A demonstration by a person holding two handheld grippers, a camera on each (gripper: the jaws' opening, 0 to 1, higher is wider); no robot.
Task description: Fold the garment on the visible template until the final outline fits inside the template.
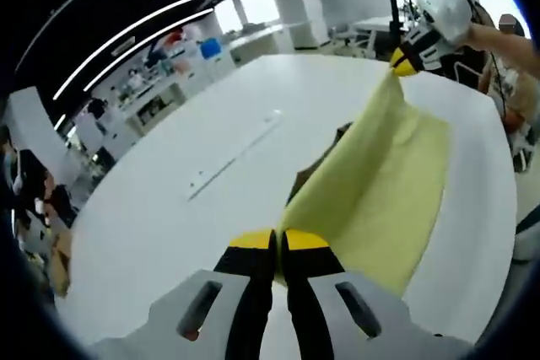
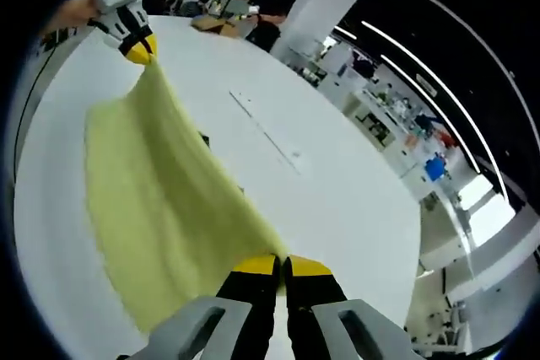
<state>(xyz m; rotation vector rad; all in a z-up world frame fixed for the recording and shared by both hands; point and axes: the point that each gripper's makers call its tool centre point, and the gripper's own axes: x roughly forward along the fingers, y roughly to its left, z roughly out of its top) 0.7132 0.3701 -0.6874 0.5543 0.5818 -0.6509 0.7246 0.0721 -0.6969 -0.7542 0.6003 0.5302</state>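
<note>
Yellow garment (image 1: 380,183) stretched taut — left tongs (image 1: 279,246), right tongs (image 2: 282,265) clamping opposite ends

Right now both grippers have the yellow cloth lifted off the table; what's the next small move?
Probably lower both together, keeping the edge taut. The left gripper and right gripper each pinch an end of the yellow cloth, which hangs above the white table. Something brown, perhaps the template, shows under it.
</note>
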